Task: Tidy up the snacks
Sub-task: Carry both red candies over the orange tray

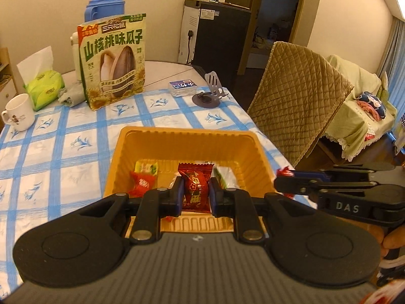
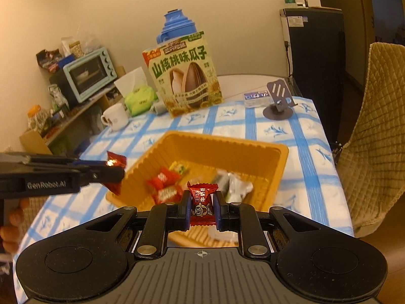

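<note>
An orange plastic tray (image 1: 187, 139) (image 2: 227, 149) sits on the blue-checked tablecloth and holds several wrapped candies (image 1: 141, 182) (image 2: 164, 187). My left gripper (image 1: 196, 192) is shut on a dark red candy (image 1: 196, 190), held above the tray's near end. My right gripper (image 2: 202, 204) is shut on a red candy with a cartoon face (image 2: 202, 202), also over the tray's near edge. The right gripper shows from the side in the left wrist view (image 1: 286, 179), and the left gripper with its red candy (image 2: 115, 174) shows at the tray's left corner in the right wrist view.
A large sunflower-seed bag (image 1: 114, 60) (image 2: 184, 76) stands at the back, with a blue thermos (image 1: 103, 0), a tissue pack (image 1: 43, 88) and a white mug (image 1: 19, 112) beside it. A grey phone stand (image 1: 208, 93) and a small box (image 1: 182, 87) stand at the far right. A quilted chair (image 1: 298, 91) stands beside the table.
</note>
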The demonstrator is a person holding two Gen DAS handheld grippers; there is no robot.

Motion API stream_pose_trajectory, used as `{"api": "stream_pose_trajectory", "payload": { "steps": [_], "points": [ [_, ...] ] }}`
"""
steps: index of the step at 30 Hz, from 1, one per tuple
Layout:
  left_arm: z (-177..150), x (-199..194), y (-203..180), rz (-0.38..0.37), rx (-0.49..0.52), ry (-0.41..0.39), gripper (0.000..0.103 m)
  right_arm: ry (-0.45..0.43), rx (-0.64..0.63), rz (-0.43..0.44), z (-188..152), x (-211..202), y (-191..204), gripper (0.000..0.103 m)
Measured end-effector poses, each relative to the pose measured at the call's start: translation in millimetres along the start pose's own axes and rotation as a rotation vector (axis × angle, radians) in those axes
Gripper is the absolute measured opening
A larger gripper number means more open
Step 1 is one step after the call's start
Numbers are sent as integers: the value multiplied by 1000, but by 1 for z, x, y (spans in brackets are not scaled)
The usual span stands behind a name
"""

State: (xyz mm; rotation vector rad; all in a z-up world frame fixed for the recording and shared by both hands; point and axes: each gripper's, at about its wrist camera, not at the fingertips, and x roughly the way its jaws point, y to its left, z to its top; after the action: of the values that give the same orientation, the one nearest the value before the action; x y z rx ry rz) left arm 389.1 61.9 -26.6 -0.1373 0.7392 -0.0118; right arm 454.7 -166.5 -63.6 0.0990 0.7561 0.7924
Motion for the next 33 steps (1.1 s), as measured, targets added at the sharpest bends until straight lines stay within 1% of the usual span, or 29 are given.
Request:
{"api": "stream_pose_trajectory", "payload": {
  "steps": [7, 14, 24, 33],
  "points": [
    [9, 25, 1, -13, -15, 27, 18, 12, 68, -1, 11, 19, -14, 19],
    [5, 50, 3, -22, -32, 75, 18, 43, 118, -19, 8, 35, -28, 19],
    [-3, 78, 5, -11, -38, 138, 18, 67, 141, -34, 3, 47, -37, 19],
    [-7, 92, 6, -12, -35, 176, 19, 77, 150, -36, 2, 50, -40, 18]
  ]
}}
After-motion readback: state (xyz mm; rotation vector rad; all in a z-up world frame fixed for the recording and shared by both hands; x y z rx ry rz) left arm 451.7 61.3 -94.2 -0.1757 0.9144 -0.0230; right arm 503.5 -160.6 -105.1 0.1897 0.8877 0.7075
